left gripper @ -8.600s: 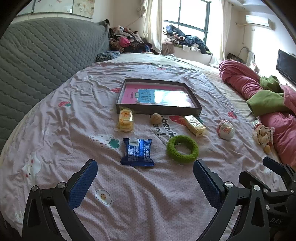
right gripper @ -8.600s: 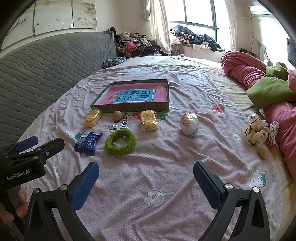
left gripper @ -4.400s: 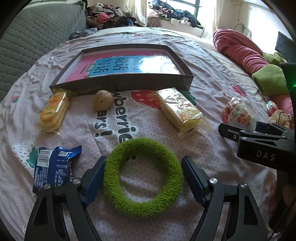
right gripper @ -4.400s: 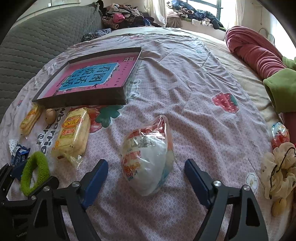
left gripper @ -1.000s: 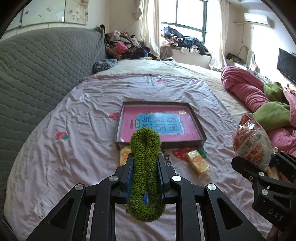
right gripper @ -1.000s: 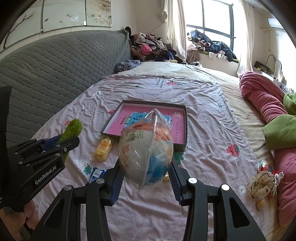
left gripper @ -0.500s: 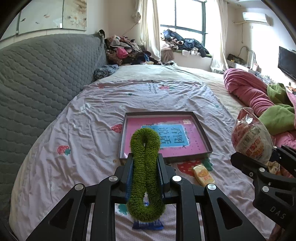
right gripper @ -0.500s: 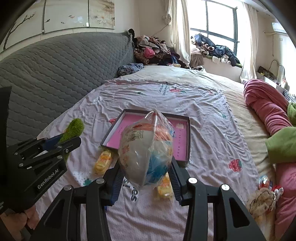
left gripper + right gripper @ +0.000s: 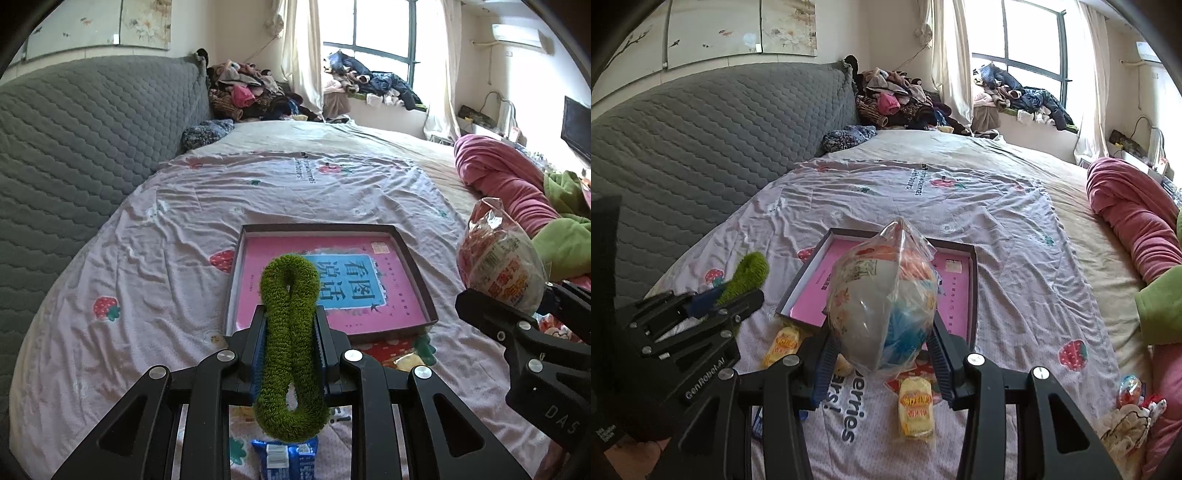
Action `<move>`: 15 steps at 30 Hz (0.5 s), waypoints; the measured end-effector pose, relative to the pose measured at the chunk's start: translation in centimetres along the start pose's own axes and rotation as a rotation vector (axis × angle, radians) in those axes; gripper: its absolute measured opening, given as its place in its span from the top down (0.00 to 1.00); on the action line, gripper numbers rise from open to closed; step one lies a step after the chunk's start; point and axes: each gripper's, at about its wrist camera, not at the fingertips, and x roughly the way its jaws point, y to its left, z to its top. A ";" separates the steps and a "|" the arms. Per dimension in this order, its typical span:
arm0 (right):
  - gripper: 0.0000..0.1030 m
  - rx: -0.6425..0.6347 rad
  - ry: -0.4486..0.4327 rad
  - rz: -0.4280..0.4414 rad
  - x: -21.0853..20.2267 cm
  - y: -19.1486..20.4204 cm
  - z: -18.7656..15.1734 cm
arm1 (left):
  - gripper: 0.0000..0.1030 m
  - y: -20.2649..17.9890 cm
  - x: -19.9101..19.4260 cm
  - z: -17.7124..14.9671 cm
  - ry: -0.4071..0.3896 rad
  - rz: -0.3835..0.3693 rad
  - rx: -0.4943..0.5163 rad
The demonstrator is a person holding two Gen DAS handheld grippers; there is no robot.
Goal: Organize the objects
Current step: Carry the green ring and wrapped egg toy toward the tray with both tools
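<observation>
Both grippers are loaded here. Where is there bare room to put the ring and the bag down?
The tray floor is bare of objects. So is the sheet between the tray and the grey headboard, and the sheet beyond the tray's far rim. It is crowded in front of the tray: yellow snack packs and a blue packet.

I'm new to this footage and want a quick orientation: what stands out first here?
The left gripper squeezes a fuzzy green ring flat, and the right gripper clamps a bagged snack. Both are held above the bed, short of the shallow box with a pink book inside.
</observation>
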 end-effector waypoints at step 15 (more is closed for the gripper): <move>0.55 0.025 -0.022 0.046 3.7 -0.7 1.2 | 0.77 1.7 3.3 1.5 -0.024 0.000 -0.064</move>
